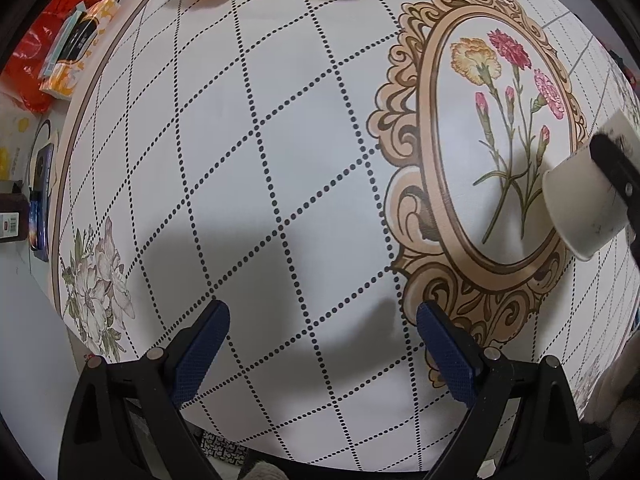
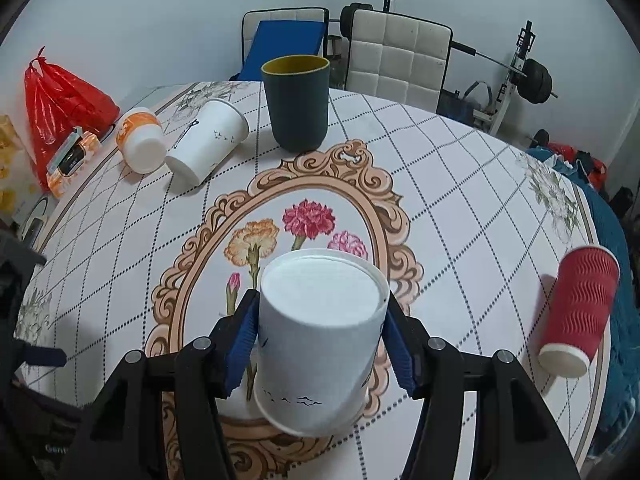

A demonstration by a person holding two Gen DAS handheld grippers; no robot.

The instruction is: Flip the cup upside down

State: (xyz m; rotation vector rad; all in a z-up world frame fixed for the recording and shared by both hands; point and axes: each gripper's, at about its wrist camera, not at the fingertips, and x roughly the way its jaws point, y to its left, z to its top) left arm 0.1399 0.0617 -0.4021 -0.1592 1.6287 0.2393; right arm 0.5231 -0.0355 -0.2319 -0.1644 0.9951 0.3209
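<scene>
Over the counter (image 2: 460, 184) middle, right gripper (image 2: 320, 344) is clamped on the white paper cup (image 2: 320, 336), already base-up and mouth-down, seemingly not yet set down, so placing and release remain; left gripper (image 1: 322, 340) is wide open, empty.

From my feed I see a round table (image 2: 472, 184) under a checked floral cloth, with plain pale walls (image 2: 160, 20) behind it. Two white quilted chairs (image 2: 400, 60) stand at its far edge, one holding a blue cushion (image 2: 286, 44), and a barbell rack (image 2: 516, 80) sits to the right.
</scene>
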